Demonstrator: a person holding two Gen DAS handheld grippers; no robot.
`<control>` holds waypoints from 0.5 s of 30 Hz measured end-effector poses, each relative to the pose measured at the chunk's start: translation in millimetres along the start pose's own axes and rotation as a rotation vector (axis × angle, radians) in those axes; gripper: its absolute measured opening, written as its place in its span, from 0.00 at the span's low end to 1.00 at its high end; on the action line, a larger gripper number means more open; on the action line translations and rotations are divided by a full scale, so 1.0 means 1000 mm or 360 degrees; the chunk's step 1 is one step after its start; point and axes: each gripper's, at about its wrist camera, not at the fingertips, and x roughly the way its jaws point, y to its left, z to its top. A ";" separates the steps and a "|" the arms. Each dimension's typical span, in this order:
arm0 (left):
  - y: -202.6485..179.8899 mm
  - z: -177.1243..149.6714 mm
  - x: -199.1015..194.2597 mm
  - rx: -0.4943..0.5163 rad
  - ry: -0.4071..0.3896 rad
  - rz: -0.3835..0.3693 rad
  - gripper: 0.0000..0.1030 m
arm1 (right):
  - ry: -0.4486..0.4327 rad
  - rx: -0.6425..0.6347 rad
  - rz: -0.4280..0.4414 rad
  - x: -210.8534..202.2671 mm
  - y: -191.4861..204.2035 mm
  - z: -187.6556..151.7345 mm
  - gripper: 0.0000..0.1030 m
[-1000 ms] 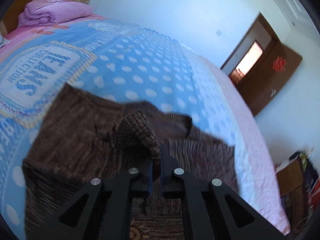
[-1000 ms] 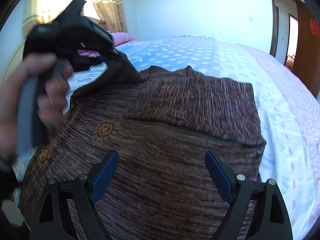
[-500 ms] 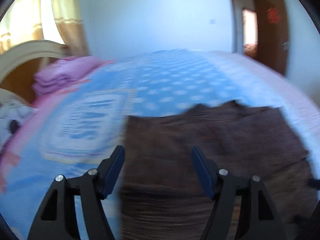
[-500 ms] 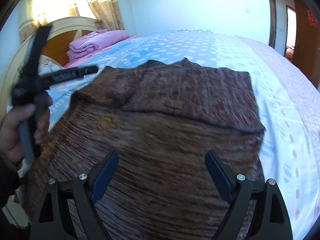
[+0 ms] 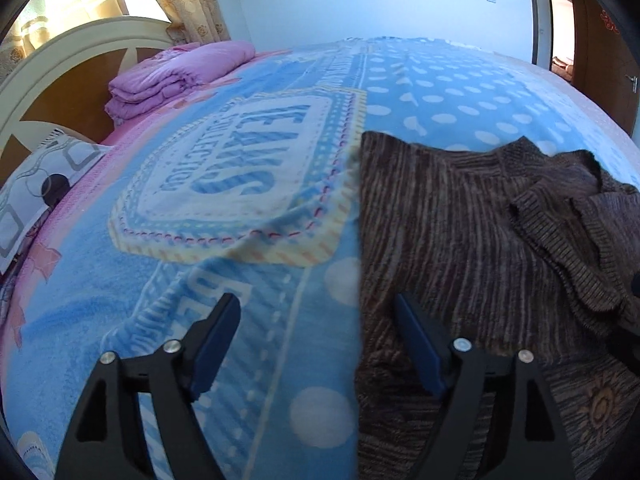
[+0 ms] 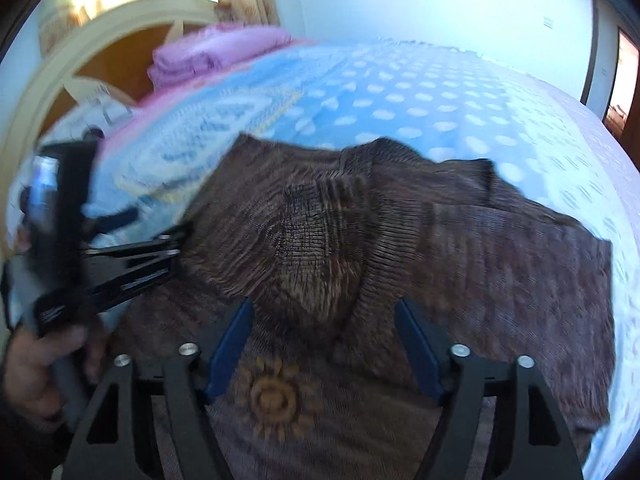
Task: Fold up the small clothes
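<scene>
A brown striped knit sweater (image 5: pixel 460 232) with small sun motifs lies flat on the blue dotted blanket (image 5: pixel 248 176). Both sleeves are folded in over its body; a ribbed cuff (image 5: pixel 560 248) lies near the middle. My left gripper (image 5: pixel 316 332) is open and empty, low over the sweater's left edge, one finger over the blanket and one over the knit. In the right wrist view the sweater (image 6: pixel 400 248) fills the frame and my right gripper (image 6: pixel 324 340) is open and empty above its lower middle, by a sun motif (image 6: pixel 276 400). The left gripper (image 6: pixel 176 246) shows there at the sweater's left side.
A folded purple quilt (image 5: pixel 180 76) and a patterned pillow (image 5: pixel 36 192) lie at the headboard (image 5: pixel 80 64). The blanket spreads wide around the sweater. A wooden door (image 5: pixel 600 40) stands at the far right.
My left gripper let go of the sleeve cuff, opened, and swung left to the sweater's left edge. The sleeve now lies folded on the body. My right gripper moved closer over the sweater.
</scene>
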 end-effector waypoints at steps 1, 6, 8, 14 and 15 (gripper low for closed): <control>0.004 -0.003 -0.001 -0.0006 -0.0002 -0.0001 0.84 | -0.0005 0.0005 -0.0043 0.002 -0.002 0.000 0.45; 0.016 -0.006 0.002 -0.0073 0.0023 -0.0053 0.88 | -0.0036 0.0278 -0.0204 -0.015 -0.059 -0.013 0.37; 0.013 -0.007 0.000 -0.0056 0.0004 -0.0027 0.88 | -0.0029 0.0361 -0.0220 -0.024 -0.077 -0.017 0.37; 0.017 -0.007 0.000 -0.0095 0.0002 -0.0051 0.90 | -0.0161 0.0203 -0.0047 -0.033 -0.045 0.007 0.58; 0.018 -0.008 0.000 -0.0097 0.0001 -0.0053 0.90 | -0.0165 0.0129 -0.0018 -0.032 -0.033 0.009 0.76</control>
